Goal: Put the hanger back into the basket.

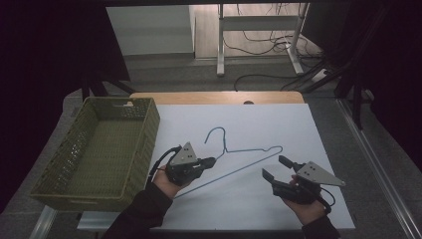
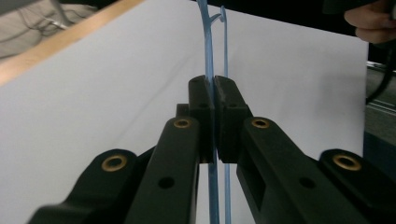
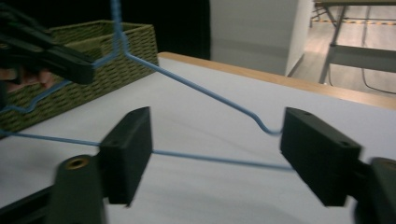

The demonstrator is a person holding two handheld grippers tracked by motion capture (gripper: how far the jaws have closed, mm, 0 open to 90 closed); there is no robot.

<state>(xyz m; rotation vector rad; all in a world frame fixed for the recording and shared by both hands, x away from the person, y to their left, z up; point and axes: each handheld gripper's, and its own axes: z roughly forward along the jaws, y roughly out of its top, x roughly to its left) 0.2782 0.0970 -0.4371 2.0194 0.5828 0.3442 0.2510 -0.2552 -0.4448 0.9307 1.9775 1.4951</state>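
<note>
Blue wire hanger [image 1: 249, 158] is clamped by left gripper [image 1: 211, 162]; its right end lies between spread right gripper [image 1: 276, 167] jaws.

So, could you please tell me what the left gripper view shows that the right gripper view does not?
Left gripper view alone: the left gripper from behind, its fingers shut on the blue wire hanger.

Right gripper view alone: the open right gripper with its fingers either side of the hanger's end bend, and the woven basket.

Both: the hanger and the white table sheet.
</note>
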